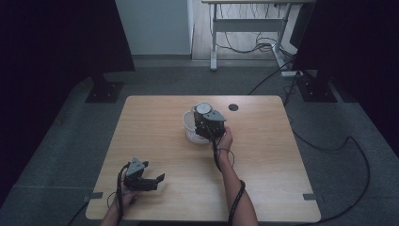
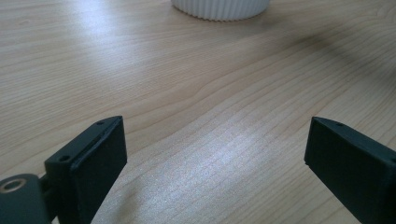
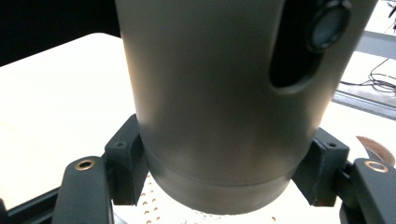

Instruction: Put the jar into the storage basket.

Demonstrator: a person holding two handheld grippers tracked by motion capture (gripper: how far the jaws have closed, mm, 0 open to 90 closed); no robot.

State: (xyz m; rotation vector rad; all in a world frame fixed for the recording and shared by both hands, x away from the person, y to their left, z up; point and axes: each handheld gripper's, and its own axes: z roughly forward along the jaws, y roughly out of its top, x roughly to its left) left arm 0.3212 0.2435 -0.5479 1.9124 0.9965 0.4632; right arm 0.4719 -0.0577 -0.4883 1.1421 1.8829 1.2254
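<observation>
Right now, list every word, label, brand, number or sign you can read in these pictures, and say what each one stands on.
None can be read.
The grey cylinder clamped in the right gripper bears no lettering on the side that faces the camera.
Its round pale top in the high view is too small to tell whether it carries marks.
The white basket, the table and the left gripper bear no text.

Place: a lab or test room, I'd say, not a home.
Table: my hands work at a bare wooden table [image 1: 155, 141] with tape marks at its near edge.
Floor: grey carpet [image 1: 339, 155] with loose black cables [image 1: 350, 141] trailing over it.
Surround: dark screens on stands [image 1: 101, 47] flank the table.
Background: a height-adjustable desk [image 1: 249, 23] with wires hanging under it, beside a plain white wall [image 1: 150, 23].
</observation>
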